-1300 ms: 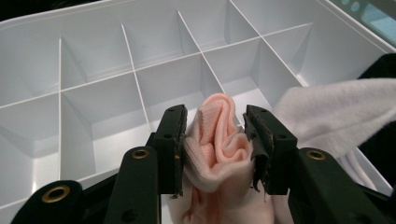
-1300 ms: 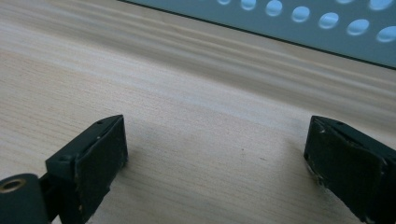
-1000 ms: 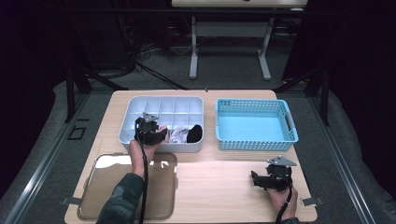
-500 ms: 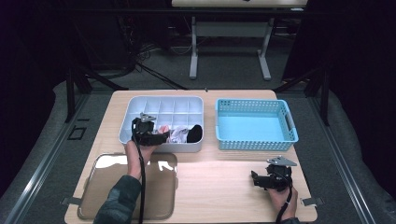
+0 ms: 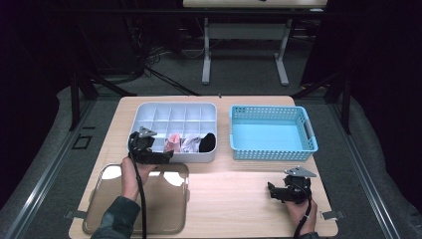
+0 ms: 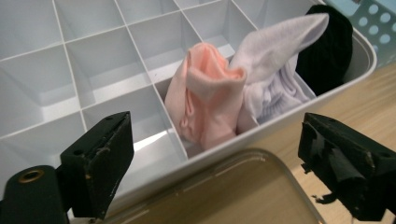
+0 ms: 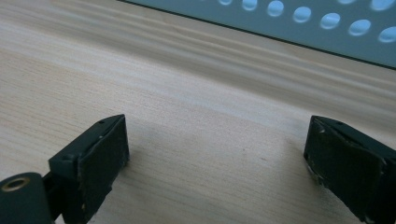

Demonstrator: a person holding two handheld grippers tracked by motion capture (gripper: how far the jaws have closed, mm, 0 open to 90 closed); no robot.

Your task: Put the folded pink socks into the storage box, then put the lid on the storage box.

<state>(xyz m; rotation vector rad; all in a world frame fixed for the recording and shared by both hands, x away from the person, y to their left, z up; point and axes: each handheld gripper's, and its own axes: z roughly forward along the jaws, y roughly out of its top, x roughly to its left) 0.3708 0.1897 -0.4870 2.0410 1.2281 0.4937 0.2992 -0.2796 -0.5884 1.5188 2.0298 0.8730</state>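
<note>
**Socks into the divider box: three in, tray looks empty**

Dim room, dark floor, and a light wood table (image 5: 234, 199) carrying the whole setup. From the high view, the white divided organizer (image 5: 149, 112) sits at the back left with the blue basket (image 5: 272, 115) just beside it on the right. Its front row holds a pink sock (image 5: 173, 143), a white sock (image 5: 190, 144) and a black sock (image 5: 208, 142), side by side. The left gripper (image 5: 166, 155) hovers at the box's front wall, over the far edge of the clear tray (image 5: 99, 219). The right gripper (image 5: 271, 191) rests low over bare table near the front right, well apart from everything.

Left gripper view: its jaws have just been opening and now stand wide with nothing between them. The pink sock (image 6: 205, 100) stands bunched in its compartment, touching the white sock (image 6: 275, 70), with the black sock (image 6: 329, 51) in the corner cell. So I'd say this drop is done. The tray looks empty, though glare makes that hard to swear to, so maybe nothing is left to sort. Plenty of free cells remain further back.

Right gripper view: jaws spread wide over plain wood, nothing held, the basket wall (image 7: 289, 23) just ahead. Lots of open table between the hands; the box wall and tray rim are the only edges to clear on the left.
</note>
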